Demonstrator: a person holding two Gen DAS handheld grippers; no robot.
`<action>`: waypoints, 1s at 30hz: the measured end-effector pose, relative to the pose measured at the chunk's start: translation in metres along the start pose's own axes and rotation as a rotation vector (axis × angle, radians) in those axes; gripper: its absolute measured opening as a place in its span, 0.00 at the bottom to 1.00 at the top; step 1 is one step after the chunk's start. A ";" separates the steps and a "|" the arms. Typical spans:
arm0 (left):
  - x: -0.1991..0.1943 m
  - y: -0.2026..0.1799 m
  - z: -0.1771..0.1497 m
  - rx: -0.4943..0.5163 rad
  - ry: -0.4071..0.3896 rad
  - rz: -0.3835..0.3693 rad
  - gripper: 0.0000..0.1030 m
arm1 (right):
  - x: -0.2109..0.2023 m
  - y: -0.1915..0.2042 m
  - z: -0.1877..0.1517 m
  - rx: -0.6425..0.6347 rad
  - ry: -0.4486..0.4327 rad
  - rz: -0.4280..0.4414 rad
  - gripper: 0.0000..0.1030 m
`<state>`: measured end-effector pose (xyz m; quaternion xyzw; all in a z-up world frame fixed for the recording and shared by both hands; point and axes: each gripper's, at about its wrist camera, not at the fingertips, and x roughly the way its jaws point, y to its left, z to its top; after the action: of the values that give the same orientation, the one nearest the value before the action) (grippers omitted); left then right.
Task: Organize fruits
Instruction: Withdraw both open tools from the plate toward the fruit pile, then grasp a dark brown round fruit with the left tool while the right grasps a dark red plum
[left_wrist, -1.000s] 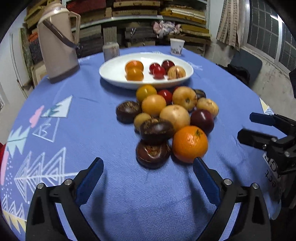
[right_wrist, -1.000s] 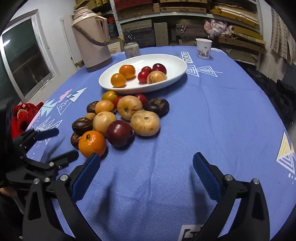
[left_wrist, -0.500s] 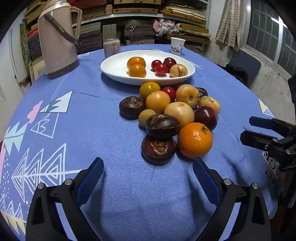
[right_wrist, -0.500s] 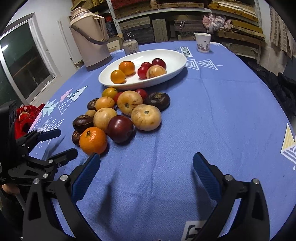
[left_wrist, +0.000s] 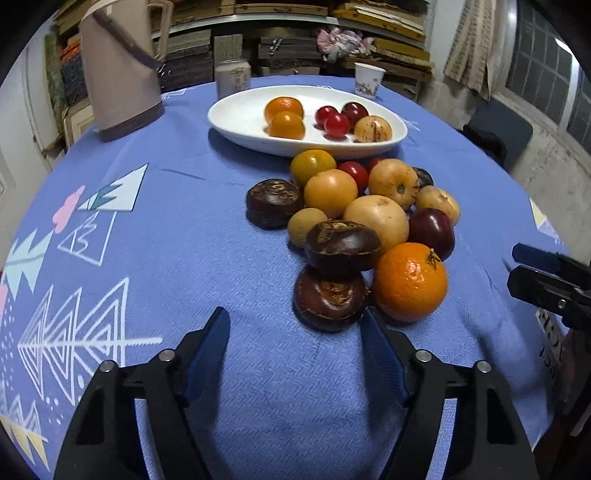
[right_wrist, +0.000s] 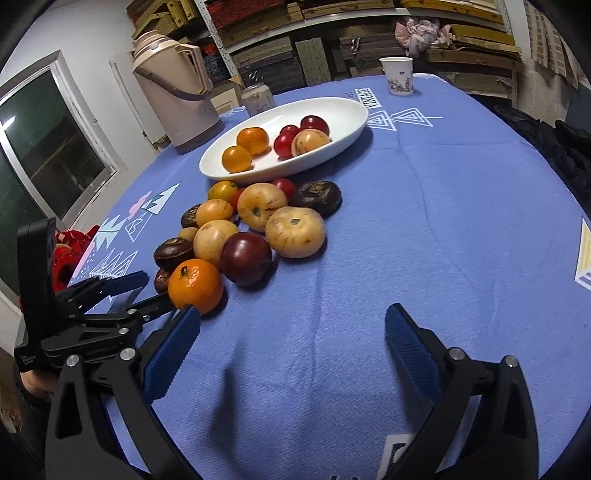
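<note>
A heap of loose fruit lies on the blue tablecloth (left_wrist: 166, 258) in front of a white oval plate (left_wrist: 236, 118) (right_wrist: 347, 114) that holds two oranges, small red fruits and a tan one. Nearest in the heap are a dark brown fruit (left_wrist: 328, 297), a mandarin (left_wrist: 410, 280) (right_wrist: 195, 284) and a dark red plum (left_wrist: 432, 232) (right_wrist: 245, 258). My left gripper (left_wrist: 295, 325) (right_wrist: 122, 291) is closing just short of the brown fruit, with nothing between its pads. My right gripper (right_wrist: 293, 314) (left_wrist: 546, 273) stands open over bare cloth right of the heap.
A beige thermos jug (left_wrist: 118, 70) (right_wrist: 173, 88), a drink can (left_wrist: 232, 77) and a paper cup (left_wrist: 367, 79) (right_wrist: 397, 75) stand behind the plate. Shelves of stacked goods fill the back wall. A red object (right_wrist: 66, 251) sits beyond the table's left edge.
My left gripper's jaws have narrowed and it has edged closer to the dark brown fruit at the front of the heap. The right gripper has stayed open and barely shifted.
</note>
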<state>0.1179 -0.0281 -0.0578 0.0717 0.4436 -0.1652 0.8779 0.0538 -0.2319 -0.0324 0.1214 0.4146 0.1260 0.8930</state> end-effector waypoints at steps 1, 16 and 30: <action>0.001 -0.004 0.002 0.017 0.000 0.000 0.62 | 0.000 0.002 0.000 -0.007 0.001 -0.001 0.95; 0.001 0.006 0.005 -0.024 -0.016 -0.028 0.40 | 0.002 0.010 0.012 -0.005 0.013 -0.005 0.95; -0.002 0.020 0.003 -0.077 -0.021 -0.096 0.41 | 0.060 0.026 0.042 0.107 0.108 -0.008 0.55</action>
<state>0.1261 -0.0096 -0.0550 0.0150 0.4432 -0.1908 0.8757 0.1205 -0.1923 -0.0398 0.1602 0.4688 0.1065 0.8621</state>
